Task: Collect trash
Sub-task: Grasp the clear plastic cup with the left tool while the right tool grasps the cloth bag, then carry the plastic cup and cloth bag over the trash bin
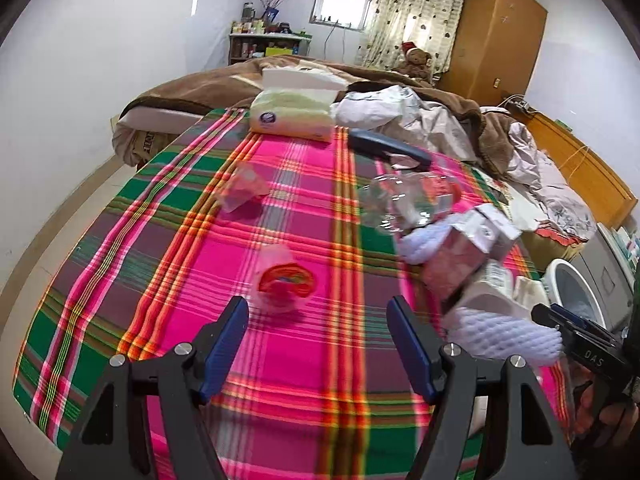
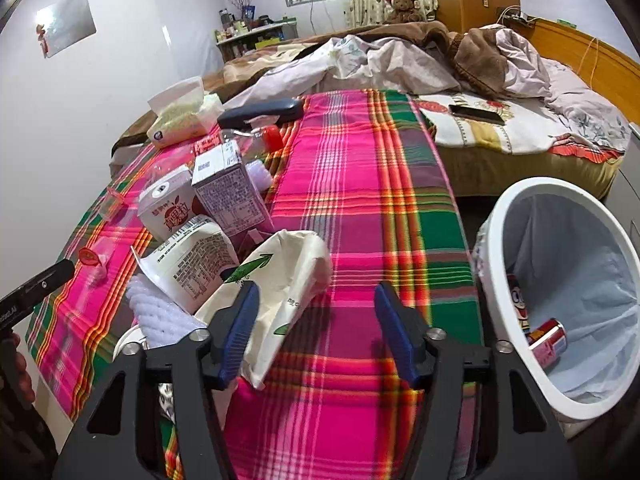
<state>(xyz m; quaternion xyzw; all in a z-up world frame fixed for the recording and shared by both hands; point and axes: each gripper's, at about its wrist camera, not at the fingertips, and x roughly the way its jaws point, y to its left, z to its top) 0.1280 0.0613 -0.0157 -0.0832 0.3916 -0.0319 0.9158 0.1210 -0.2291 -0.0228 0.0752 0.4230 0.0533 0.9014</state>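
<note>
Right wrist view: a plaid cloth (image 2: 352,208) covers the table beside an unmade bed (image 2: 500,120). Cartons (image 2: 224,192) lie left of the white bin (image 2: 560,300). Both the right gripper (image 2: 316,332) and the left gripper (image 1: 318,344) gape, released.

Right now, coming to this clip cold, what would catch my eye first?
The loud pink, green and orange plaid cloth fills both views. On its left side in the right wrist view sits a heap of trash: drink cartons, a crumpled paper bag and white foam netting. At the right, off the cloth's edge, a white lined trash bin already holds a red can.
</note>
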